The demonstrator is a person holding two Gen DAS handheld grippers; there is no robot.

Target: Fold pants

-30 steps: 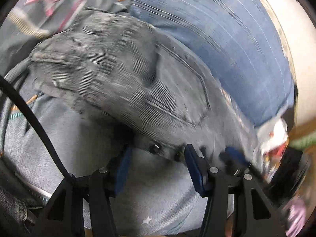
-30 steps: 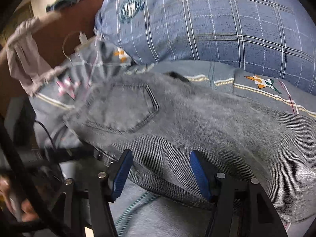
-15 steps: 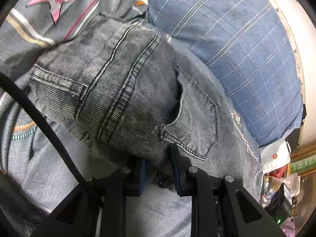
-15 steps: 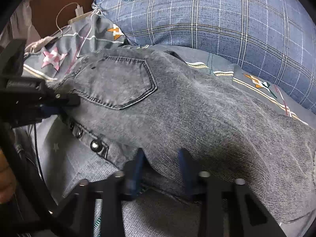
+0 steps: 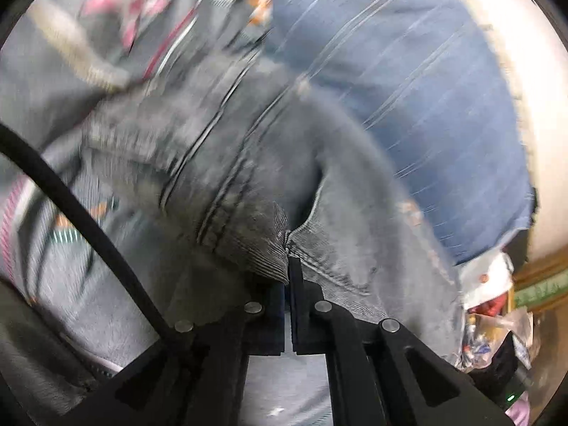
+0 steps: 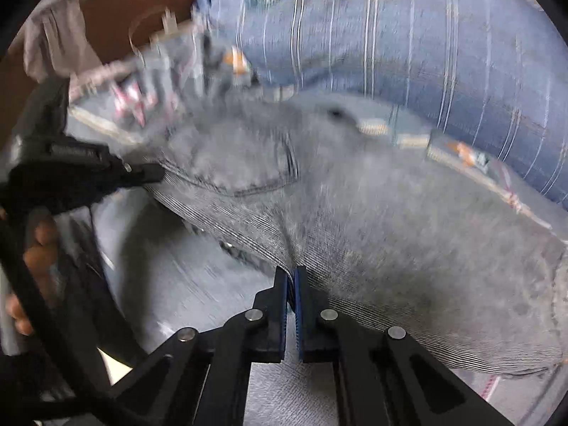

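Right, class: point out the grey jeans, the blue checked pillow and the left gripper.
grey jeans [image 6: 390,234], right wrist view, on the leg cloth.
blue checked pillow [image 6: 408,35], right wrist view, on its face.
left gripper [image 5: 288,273], left wrist view, between fingertips.

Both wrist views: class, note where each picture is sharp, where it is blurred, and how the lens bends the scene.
Left wrist view: the jeans and pillow smear into streaks, while the left gripper, jaws shut on denim, is crisp. Right wrist view: softer blur on the jeans, the right gripper sharp. Both: fisheye curvature and dark rounded corners.
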